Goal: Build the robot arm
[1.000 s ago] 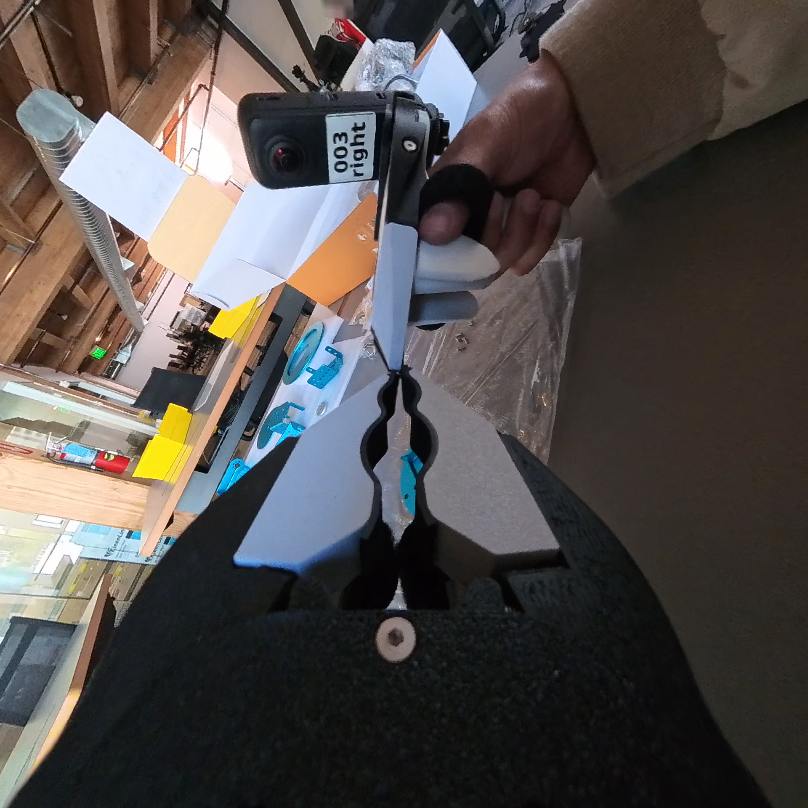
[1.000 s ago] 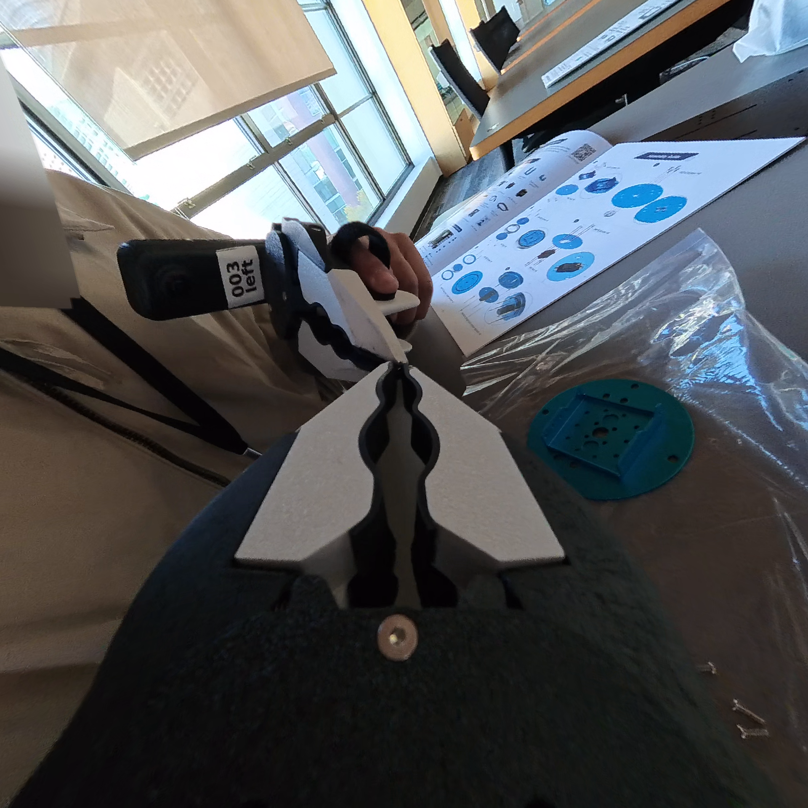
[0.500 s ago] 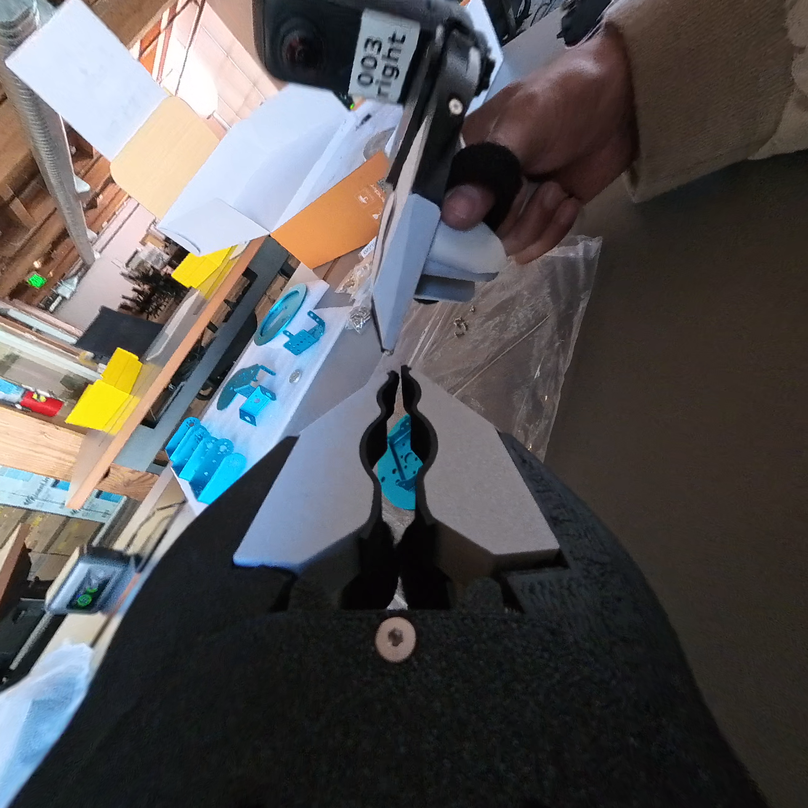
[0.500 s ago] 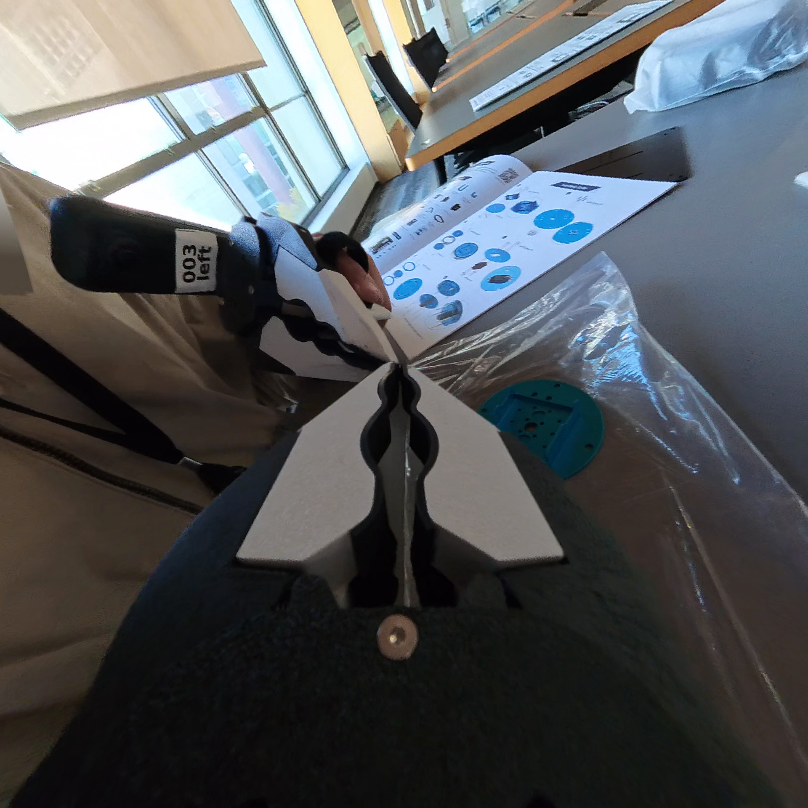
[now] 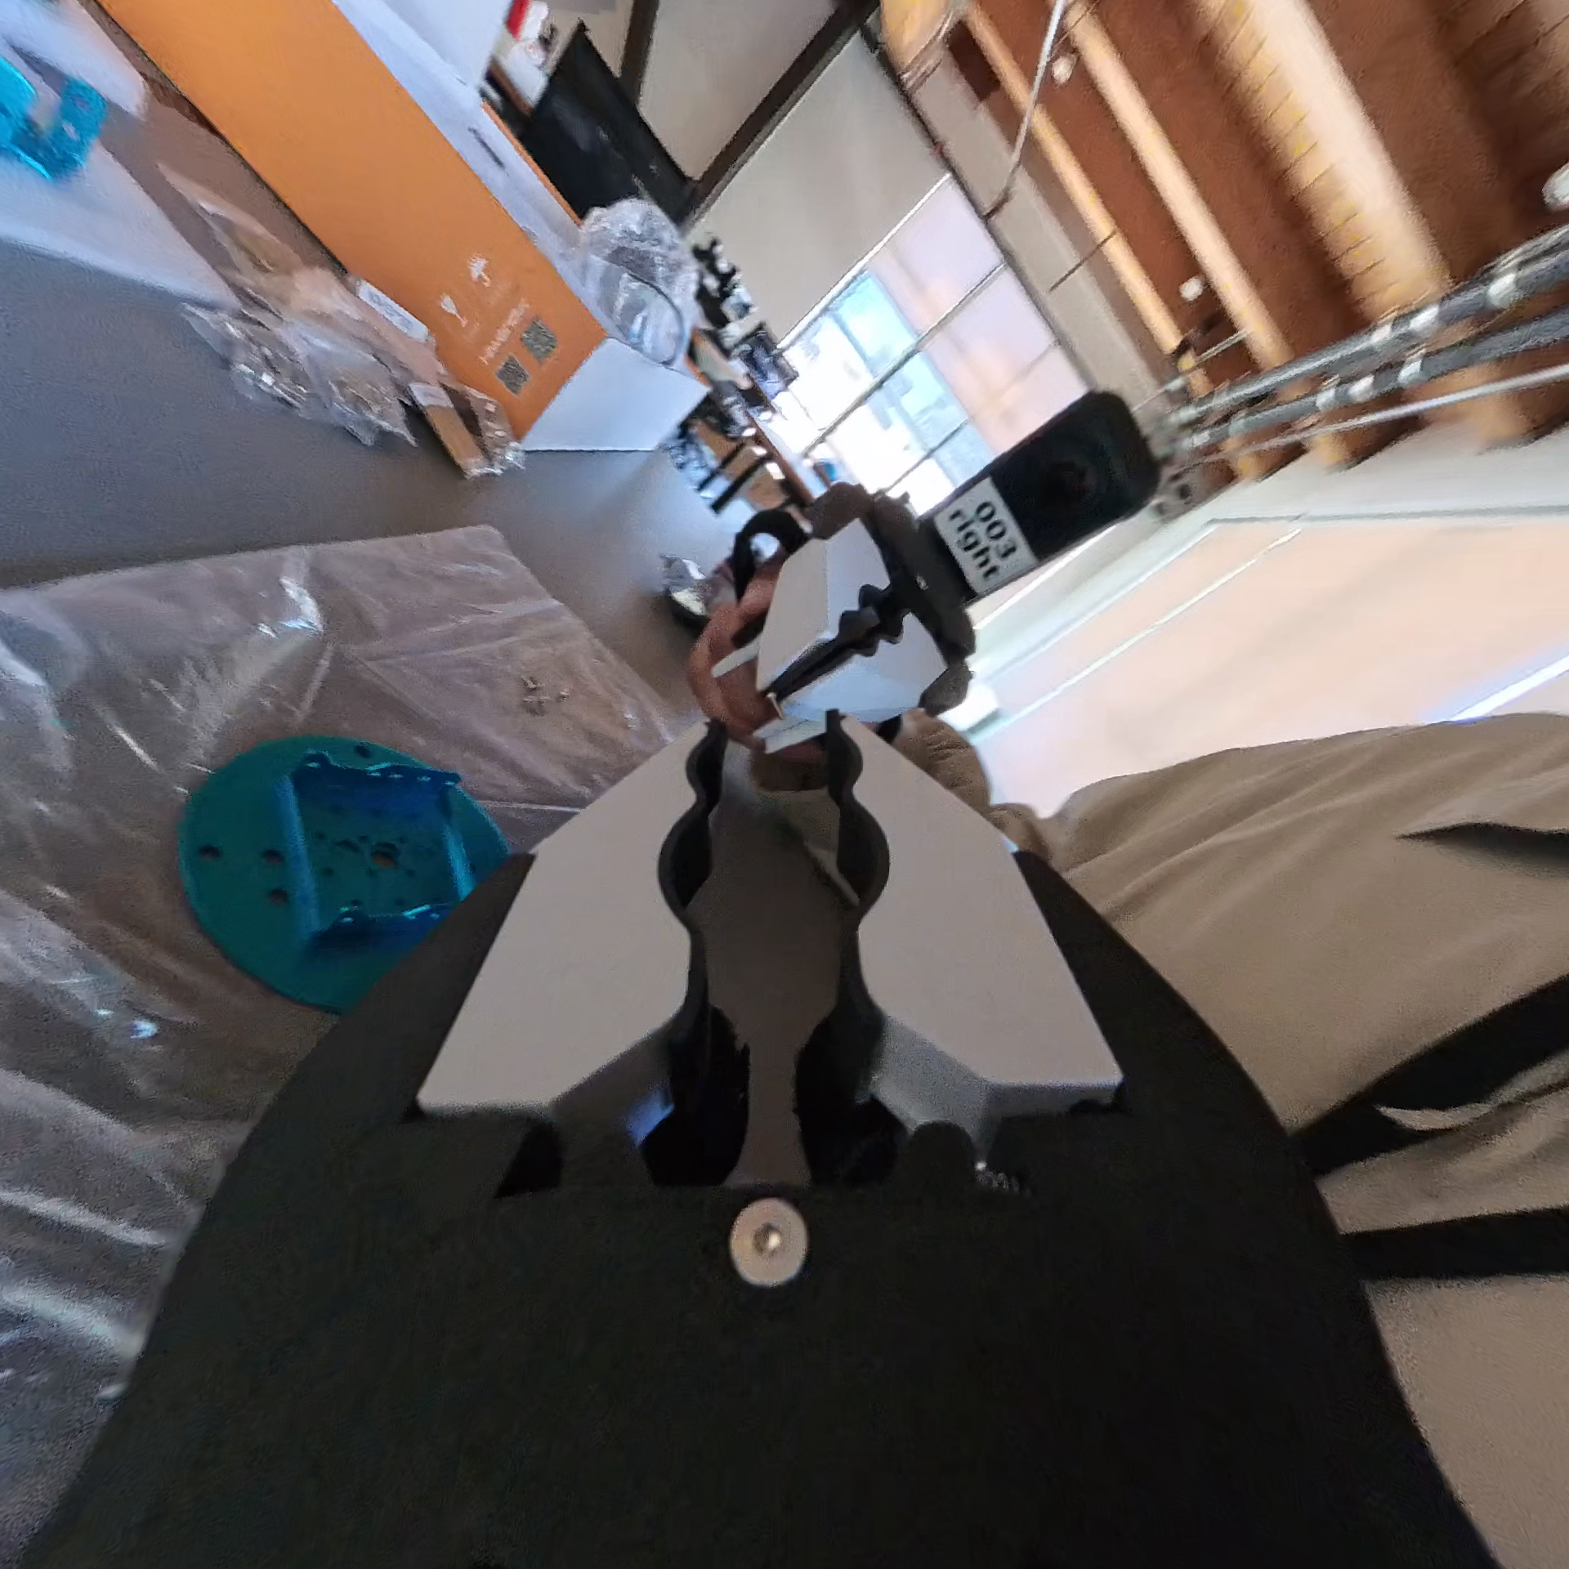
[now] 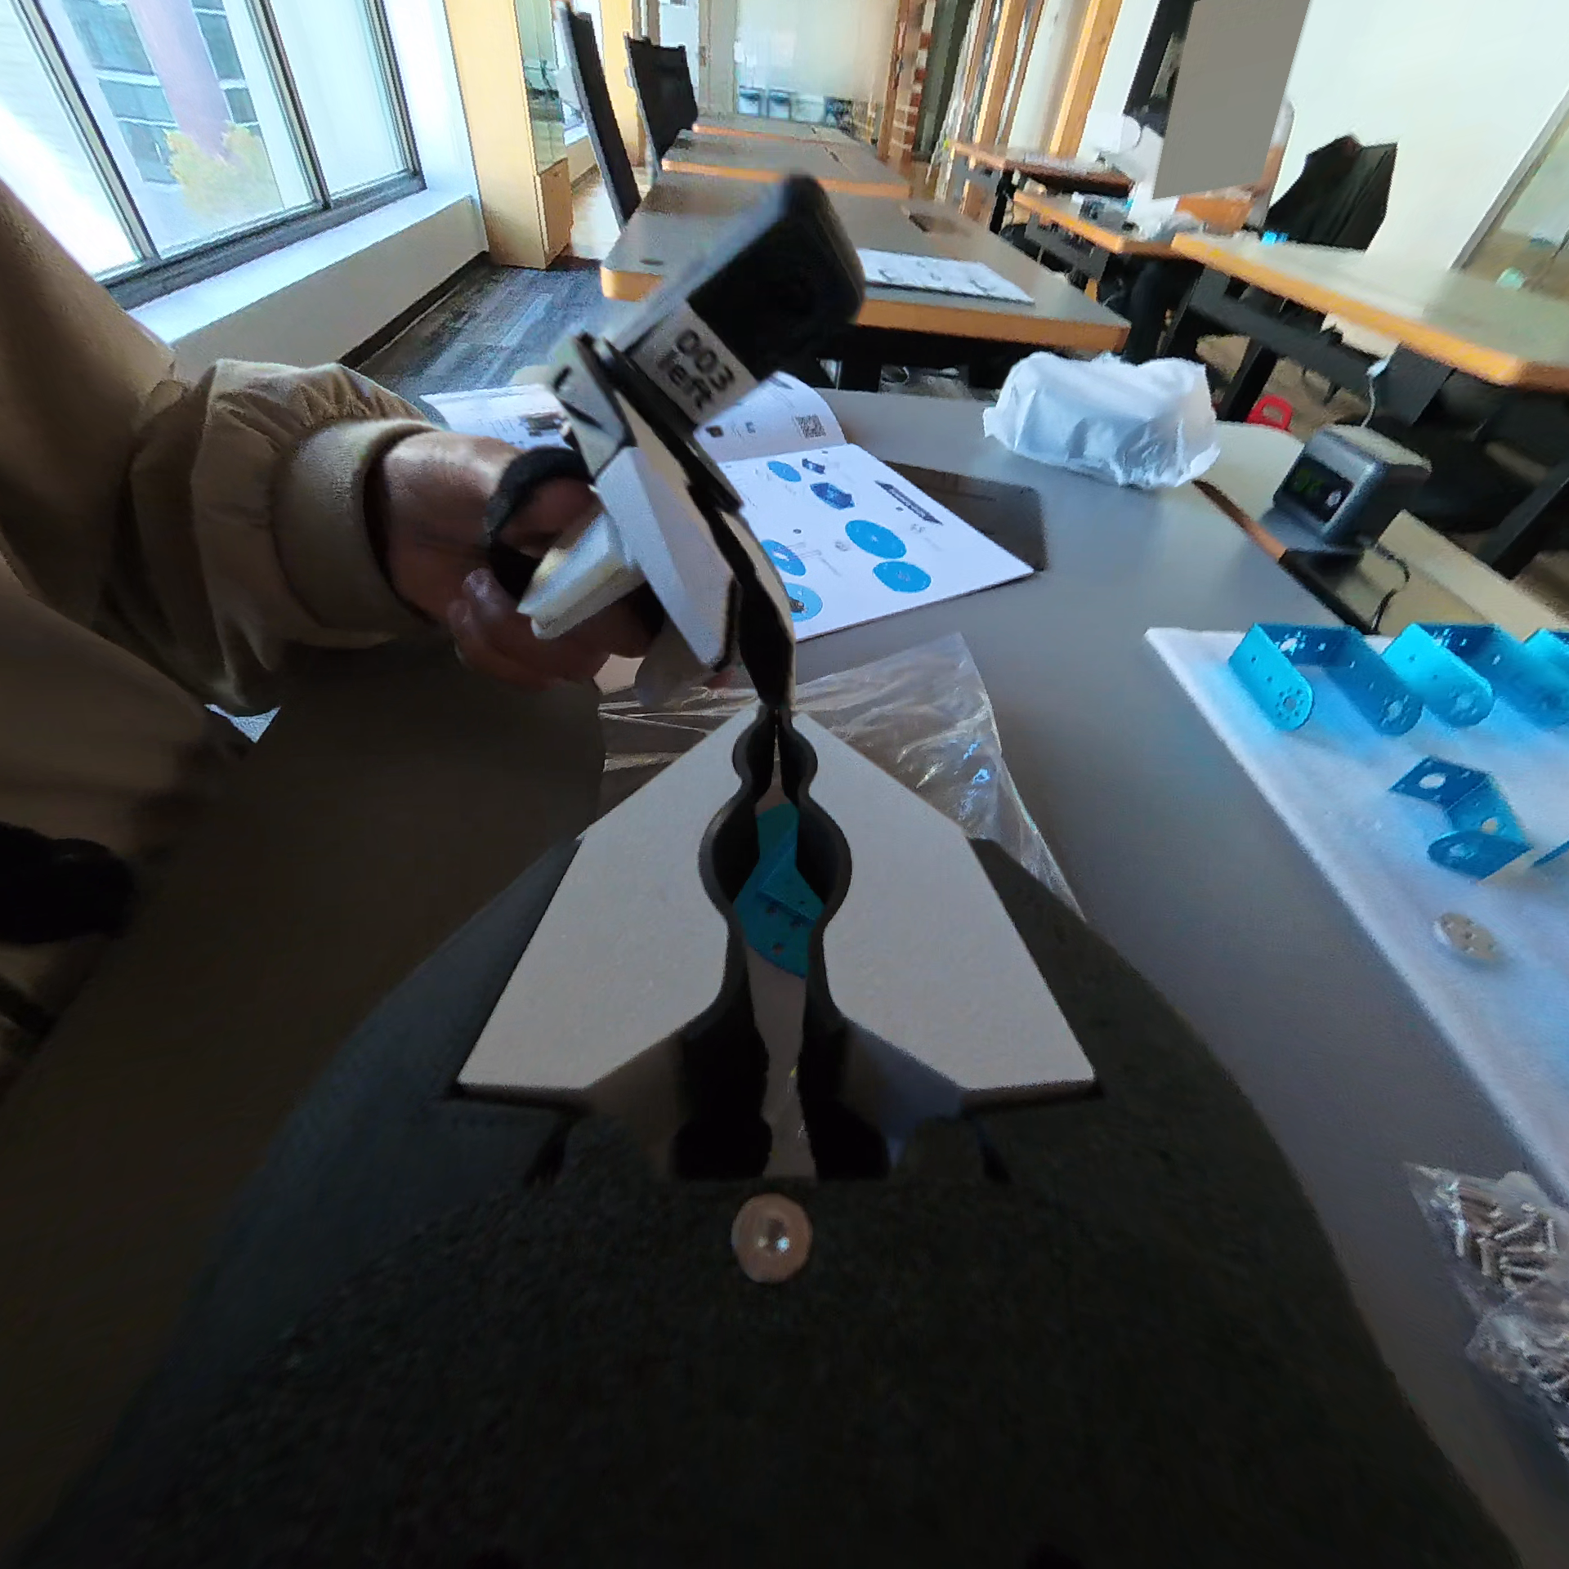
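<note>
My left gripper (image 5: 773, 728) is open and empty, held in the air above the grey table (image 5: 127, 441). My right gripper (image 5: 777, 700) points back at it, jaws closed, tip just beyond my left fingertips. In the right wrist view my right gripper (image 6: 777, 732) is shut and its tip meets the tip of the left gripper (image 6: 756, 688). I cannot tell whether anything tiny is pinched there. A teal disc with a blue bracket on it (image 5: 331, 866) lies on a clear plastic sheet (image 5: 382, 620), below and left of both grippers. It also shows through the right jaw gap (image 6: 777, 891).
Small loose screws (image 5: 535, 692) lie on the plastic sheet. An orange and white box (image 5: 382, 195) and hardware bags (image 5: 323, 365) stand behind. A white tray (image 6: 1273, 849) holds blue brackets (image 6: 1324, 679). Also there: a screw bag (image 6: 1511, 1256), an open booklet (image 6: 849, 526) and a small display device (image 6: 1350, 492). Only a small space, under 4 cm, lies between the two pairs of fingers.
My left gripper has opened from nearly shut. Both grippers have swung round, so the views have turned. Their tips stay close together and the right gripper stays shut.
</note>
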{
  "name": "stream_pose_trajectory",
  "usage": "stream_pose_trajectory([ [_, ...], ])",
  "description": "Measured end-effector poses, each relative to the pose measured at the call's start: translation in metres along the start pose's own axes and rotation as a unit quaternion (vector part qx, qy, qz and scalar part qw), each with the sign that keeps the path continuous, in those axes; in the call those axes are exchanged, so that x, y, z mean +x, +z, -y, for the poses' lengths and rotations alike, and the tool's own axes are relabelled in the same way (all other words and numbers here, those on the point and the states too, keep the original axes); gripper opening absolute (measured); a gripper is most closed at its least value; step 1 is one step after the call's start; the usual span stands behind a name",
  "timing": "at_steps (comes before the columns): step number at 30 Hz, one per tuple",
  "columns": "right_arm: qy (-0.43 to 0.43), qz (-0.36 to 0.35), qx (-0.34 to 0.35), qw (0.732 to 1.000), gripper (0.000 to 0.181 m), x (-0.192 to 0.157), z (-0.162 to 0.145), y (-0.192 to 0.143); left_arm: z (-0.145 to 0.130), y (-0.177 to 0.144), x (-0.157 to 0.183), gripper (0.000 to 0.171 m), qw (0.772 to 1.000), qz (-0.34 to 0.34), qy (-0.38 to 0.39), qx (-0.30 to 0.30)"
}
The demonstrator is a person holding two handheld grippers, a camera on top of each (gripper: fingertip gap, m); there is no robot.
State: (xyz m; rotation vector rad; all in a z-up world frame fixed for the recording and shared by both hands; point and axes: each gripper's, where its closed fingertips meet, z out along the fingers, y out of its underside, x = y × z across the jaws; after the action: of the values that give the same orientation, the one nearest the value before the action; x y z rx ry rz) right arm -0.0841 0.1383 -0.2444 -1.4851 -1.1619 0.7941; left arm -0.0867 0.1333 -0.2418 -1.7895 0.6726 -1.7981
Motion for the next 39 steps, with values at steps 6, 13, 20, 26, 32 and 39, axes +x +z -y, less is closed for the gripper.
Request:
stream_pose_trajectory([
  [6,-0.034,-0.004,0.012,0.999,0.000,-0.006,0.007,0.001,-0.001,0.003,0.011,0.009,0.993,-0.084,-0.082,0.006],
  [13,-0.029,0.004,0.019,0.999,0.000,-0.007,0.008,0.000,-0.002,0.004,0.011,0.000,0.992,-0.090,-0.086,0.008],
  [20,0.007,0.028,0.033,0.999,0.000,-0.011,0.011,-0.001,-0.003,0.002,0.016,0.000,0.995,-0.090,-0.032,0.007],
  [26,0.171,0.134,0.063,0.974,0.010,-0.018,0.016,-0.008,-0.006,0.000,0.019,0.000,0.994,-0.051,0.096,-0.012],
  [32,0.321,0.268,0.064,0.906,0.008,-0.036,0.018,-0.011,-0.016,-0.003,0.034,0.000,0.960,-0.015,0.276,-0.049],
  [39,0.313,0.331,0.006,0.890,0.008,-0.061,0.006,-0.015,-0.042,-0.004,0.043,0.000,0.927,-0.024,0.355,-0.121],
])
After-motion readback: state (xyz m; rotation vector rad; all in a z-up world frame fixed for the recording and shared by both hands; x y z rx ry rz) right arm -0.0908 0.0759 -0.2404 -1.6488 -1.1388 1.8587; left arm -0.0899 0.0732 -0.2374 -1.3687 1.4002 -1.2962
